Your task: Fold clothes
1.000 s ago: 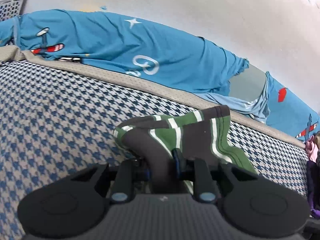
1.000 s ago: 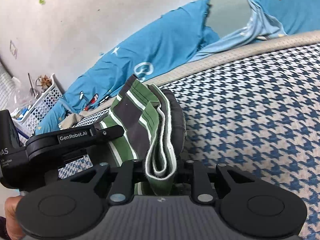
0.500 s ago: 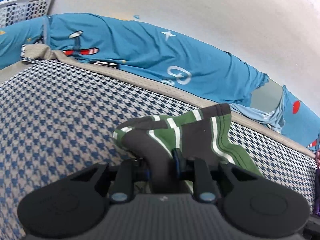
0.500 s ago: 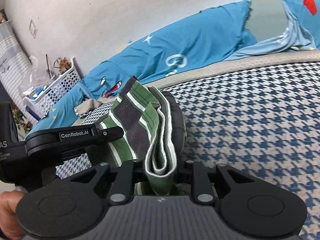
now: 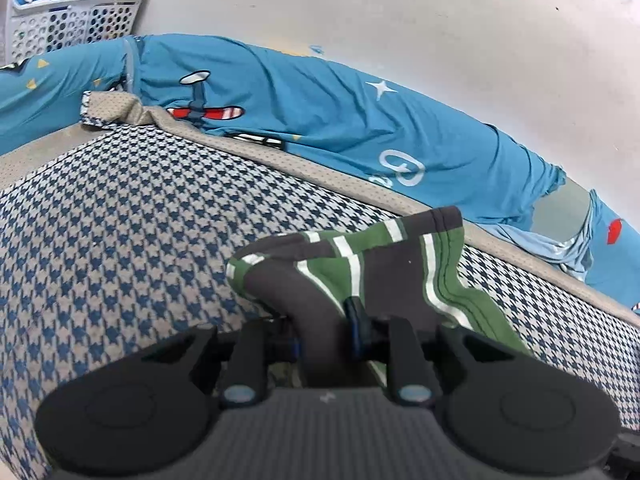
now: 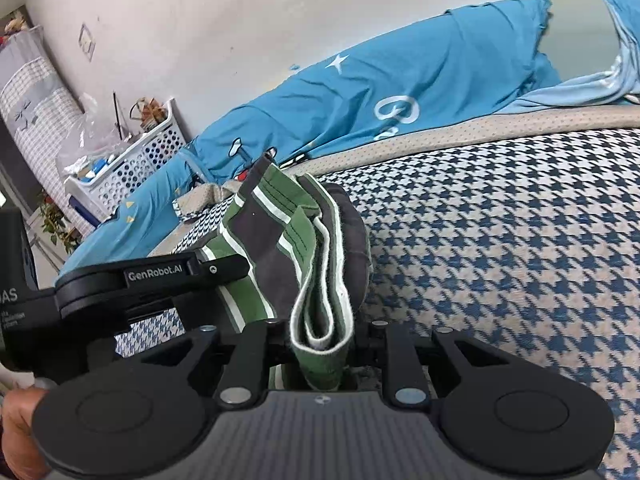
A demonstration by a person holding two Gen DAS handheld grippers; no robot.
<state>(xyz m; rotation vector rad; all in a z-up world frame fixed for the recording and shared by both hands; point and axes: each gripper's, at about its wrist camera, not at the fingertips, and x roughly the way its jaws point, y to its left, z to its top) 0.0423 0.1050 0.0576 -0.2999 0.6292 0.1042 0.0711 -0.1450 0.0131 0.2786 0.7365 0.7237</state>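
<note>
A folded garment (image 5: pixel 372 264) with green, dark grey and white stripes hangs between both grippers above the houndstooth bed cover (image 5: pixel 120 216). My left gripper (image 5: pixel 324 336) is shut on one bunched grey end of it. In the right wrist view my right gripper (image 6: pixel 320 340) is shut on the other end of the striped garment (image 6: pixel 288 248), where the white-trimmed layers fold over. The left gripper's black body (image 6: pixel 152 284) reaches in from the left, beside the garment. The fingertips of both grippers are hidden by cloth.
A blue quilt with airplane prints (image 5: pixel 320 112) lies bunched along the wall behind the bed. A white perforated basket (image 5: pixel 76 20) stands at the far left corner, also in the right wrist view as a basket (image 6: pixel 136 160). A person's hand (image 6: pixel 16 432) shows at the lower left.
Both grippers have carried the striped garment sideways across the bed toward the basket end; the quilt slid right in both views. The grips are unchanged.
</note>
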